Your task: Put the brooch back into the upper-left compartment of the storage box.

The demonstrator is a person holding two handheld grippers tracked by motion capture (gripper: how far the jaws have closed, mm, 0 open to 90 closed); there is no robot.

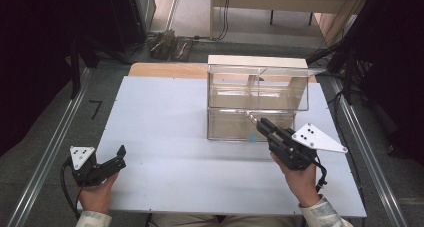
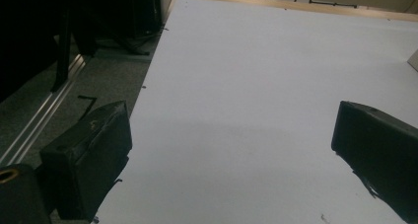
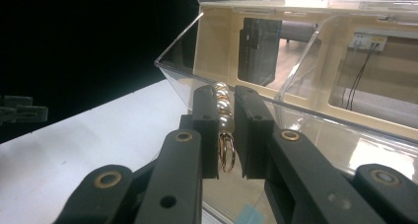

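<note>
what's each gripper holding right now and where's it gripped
The right gripper pinches a pearl-beaded piece with gold rings across its beads; the left gripper holds nothing.

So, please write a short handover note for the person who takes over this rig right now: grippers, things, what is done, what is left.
Right gripper: shut on a pearl-and-ring piece, held at the front of the clear acrylic box.
Left gripper: open, holding nothing, over the white table at its near left corner.
Done: the piece is picked up and brought to the box.
Left: probably to place it in a compartment and release; which compartment I cannot tell.
</note>
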